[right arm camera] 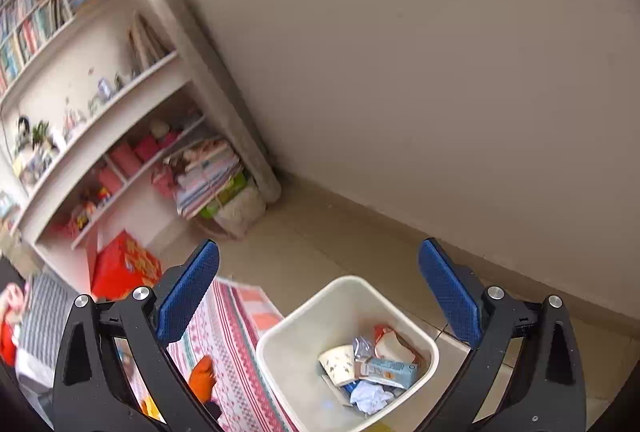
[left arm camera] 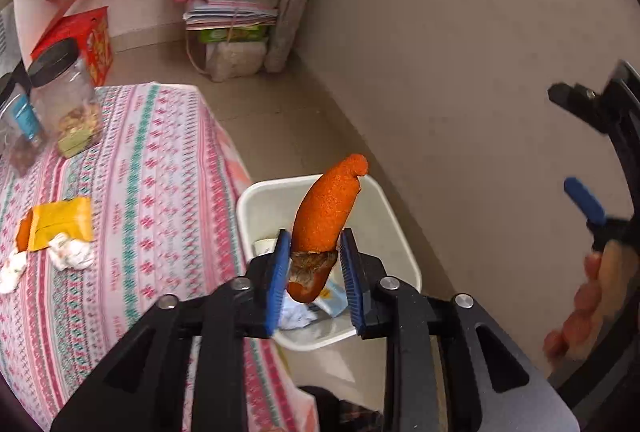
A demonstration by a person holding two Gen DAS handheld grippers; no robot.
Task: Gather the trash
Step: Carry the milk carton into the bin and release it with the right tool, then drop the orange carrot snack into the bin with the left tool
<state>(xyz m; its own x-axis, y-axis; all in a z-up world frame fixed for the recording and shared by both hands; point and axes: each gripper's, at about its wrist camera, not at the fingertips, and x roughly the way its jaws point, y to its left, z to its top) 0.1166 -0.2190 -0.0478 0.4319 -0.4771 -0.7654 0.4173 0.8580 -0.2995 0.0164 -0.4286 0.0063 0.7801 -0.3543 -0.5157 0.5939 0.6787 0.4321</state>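
Left wrist view: the left gripper [left arm camera: 312,272] has an orange peel [left arm camera: 326,212] standing up between its blue pads, which sit close on either side of it; whether they still press on it I cannot tell. Just beyond and beneath the jaws is a white waste bin [left arm camera: 396,232] on the floor, hard against the corner of a table under a pink patterned tablecloth [left arm camera: 160,172]. Off to the left of the jaws on that cloth lie a yellow wrapper [left arm camera: 60,220] and two crumpled white tissues [left arm camera: 70,252], and farther out two clear jars with black lids [left arm camera: 64,96]; their labels are too blurred to read. Far to the right, the right gripper [left arm camera: 576,148] hangs with a hand [left arm camera: 580,312] on its handle. In the right wrist view, the right gripper [right arm camera: 318,292] has its jaws spread wide with nothing between them, and the bin [right arm camera: 280,344] lies below and between them, holding one paper cup [right arm camera: 340,364], a small blue carton [right arm camera: 390,372], a crumpled tissue [right arm camera: 370,396] and some wrappers; no print is legible. A red box [right arm camera: 124,268] sits beyond the left finger, below a bookshelf [right arm camera: 100,112].
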